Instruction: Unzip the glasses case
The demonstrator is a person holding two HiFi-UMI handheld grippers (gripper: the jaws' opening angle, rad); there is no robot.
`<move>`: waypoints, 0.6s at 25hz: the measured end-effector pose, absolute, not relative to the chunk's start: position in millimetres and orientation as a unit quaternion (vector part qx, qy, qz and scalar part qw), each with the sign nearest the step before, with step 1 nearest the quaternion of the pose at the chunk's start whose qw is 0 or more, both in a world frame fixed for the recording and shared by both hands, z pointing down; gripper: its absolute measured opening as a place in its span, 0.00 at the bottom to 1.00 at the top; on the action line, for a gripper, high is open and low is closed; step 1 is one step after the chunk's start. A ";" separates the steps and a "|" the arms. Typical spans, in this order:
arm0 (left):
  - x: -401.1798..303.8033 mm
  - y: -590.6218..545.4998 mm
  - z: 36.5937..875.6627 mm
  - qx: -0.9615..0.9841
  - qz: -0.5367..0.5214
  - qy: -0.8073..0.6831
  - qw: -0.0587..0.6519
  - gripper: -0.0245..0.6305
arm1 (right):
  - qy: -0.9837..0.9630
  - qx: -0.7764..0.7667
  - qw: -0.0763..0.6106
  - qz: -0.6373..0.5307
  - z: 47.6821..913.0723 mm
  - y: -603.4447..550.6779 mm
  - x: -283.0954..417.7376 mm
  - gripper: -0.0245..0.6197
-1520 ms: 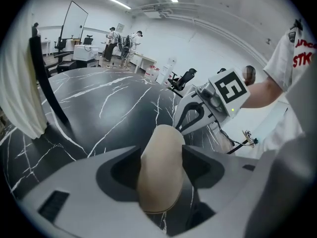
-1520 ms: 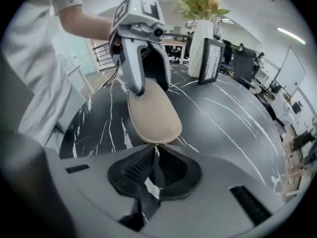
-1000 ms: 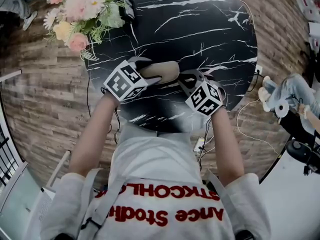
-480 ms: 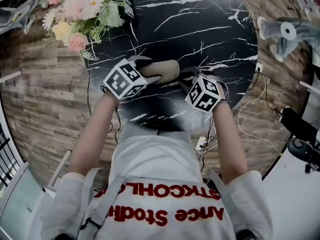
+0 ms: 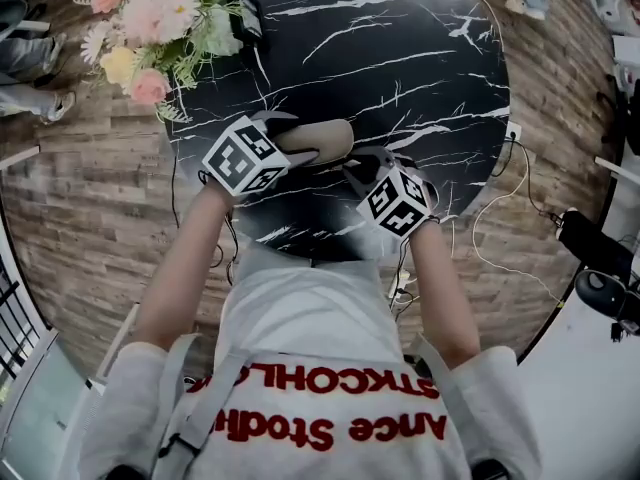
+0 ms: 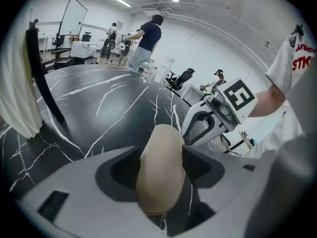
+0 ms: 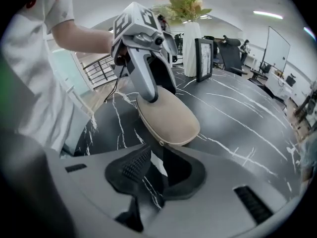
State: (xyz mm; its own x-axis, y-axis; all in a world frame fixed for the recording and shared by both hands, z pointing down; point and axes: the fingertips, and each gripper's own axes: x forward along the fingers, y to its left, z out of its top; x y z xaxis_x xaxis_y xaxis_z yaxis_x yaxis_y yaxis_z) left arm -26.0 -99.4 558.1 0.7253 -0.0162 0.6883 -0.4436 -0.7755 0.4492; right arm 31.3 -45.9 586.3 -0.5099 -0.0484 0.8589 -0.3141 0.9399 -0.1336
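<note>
Your left tool is clamped on the beige glasses case, one jaw pressed on each long side. The case lies on the black, white-veined worktop, towards the edge nearest you. Your right tool stands only a slit apart, and its jaws have just closed a little. Only the veined worktop shows in that slit. The case's near end, with its small zip pull, sits just ahead of the tips, not between the pads. At the worktop's far left rim stand pink and cream flowers, with a dark upright frame just beside them, both well apart from the case. Cables trail over the wood floor to the right of the worktop. In the head view the marker cubes cover both sets of jaws, so you see only the middle of the case between them. The left gripper view shows the grip itself and the right tool just beyond the case. It also shows people standing across the room and a whiteboard. Only the right gripper view shows the zip seam running along the case's edge to the pull, and there the left tool's body covers the case's far end.
</note>
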 end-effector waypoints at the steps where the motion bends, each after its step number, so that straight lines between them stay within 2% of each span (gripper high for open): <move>1: -25.7 -99.3 558.1 0.876 0.347 -0.131 0.308 0.45 | -0.860 0.111 0.476 0.146 585.6 -44.9 30.0 0.17; 10: -24.9 -99.6 557.0 0.876 0.347 -0.133 0.307 0.45 | -0.876 0.102 0.436 0.180 592.0 -14.4 -20.7 0.15; 15: -43.6 -102.8 552.9 0.869 0.338 -0.159 0.324 0.43 | -0.867 0.202 0.391 0.233 572.9 -42.7 4.7 0.17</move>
